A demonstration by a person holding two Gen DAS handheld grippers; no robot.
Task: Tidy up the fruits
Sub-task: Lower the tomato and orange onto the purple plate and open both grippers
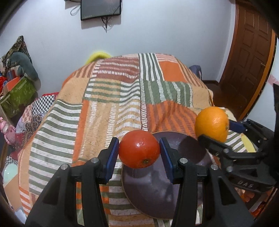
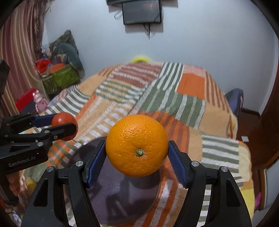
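Note:
My left gripper (image 1: 139,153) is shut on a red tomato (image 1: 139,148) and holds it above the left rim of a dark purple plate (image 1: 150,192) lying on the bed. My right gripper (image 2: 136,157) is shut on an orange (image 2: 136,145) and holds it above the same plate (image 2: 111,192). In the left wrist view the orange (image 1: 211,123) and the right gripper (image 1: 216,134) hang over the plate's right side. In the right wrist view the tomato (image 2: 64,125) and the left gripper (image 2: 59,124) are at the left.
The plate lies on a bed with an orange, green and white striped patchwork blanket (image 1: 113,104). A green storage box (image 2: 60,79) with clutter stands at the far left by a curtain. A wooden door (image 1: 247,57) is at the right, a wall screen (image 1: 100,7) at the back.

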